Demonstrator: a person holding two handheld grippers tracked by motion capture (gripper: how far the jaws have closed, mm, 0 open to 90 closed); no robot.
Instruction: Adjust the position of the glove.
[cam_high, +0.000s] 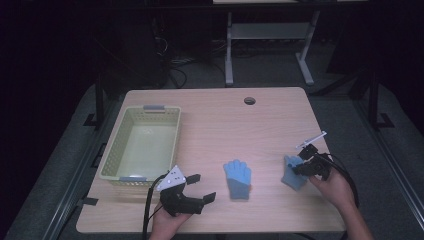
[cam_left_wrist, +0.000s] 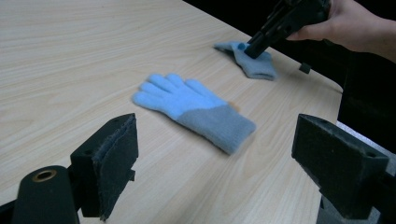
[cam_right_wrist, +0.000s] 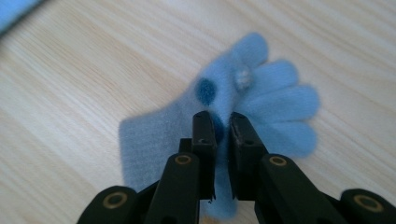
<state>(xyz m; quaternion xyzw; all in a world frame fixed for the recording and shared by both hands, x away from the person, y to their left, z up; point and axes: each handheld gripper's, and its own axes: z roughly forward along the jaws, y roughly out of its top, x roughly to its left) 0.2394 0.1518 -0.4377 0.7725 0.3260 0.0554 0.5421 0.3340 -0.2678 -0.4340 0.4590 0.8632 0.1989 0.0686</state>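
The right gripper (cam_right_wrist: 222, 133) has its two black jaws pinched together on a fold of a light blue knitted glove (cam_right_wrist: 261, 107). The fabric is bunched up between the pads, near the middle of the palm. Two darker blue dots and one pale dot sit on that glove just beyond the jaw tips. Its fingers spread away from the gripper, and its cuff lies back toward the hand. From above, this glove (cam_high: 292, 174) rests near the right front corner of the wooden table (cam_high: 250, 125), with the right gripper (cam_high: 303, 166) pressed down on it and the person's right hand (cam_high: 335, 187) behind.

The left gripper (cam_high: 200, 186) is held near the front edge of the table, its jaws standing wide apart with nothing between them. The person's left hand (cam_high: 167, 222) grips it from below. Its own view looks between the padded jaws across the tabletop.

A second blue glove (cam_high: 237, 179) lies flat on the table between the two grippers, apart from both. Its light blue fingers point away from the person and its greyer cuff points toward the front edge.

A pale green plastic basket (cam_high: 112, 160) with slotted walls stands on the left side of the table, just behind the left gripper. A small round hole (cam_high: 249, 100) shows in the tabletop near the far edge. Beyond the table the room is dark, with a pale metal stand (cam_high: 270, 45) on the floor.
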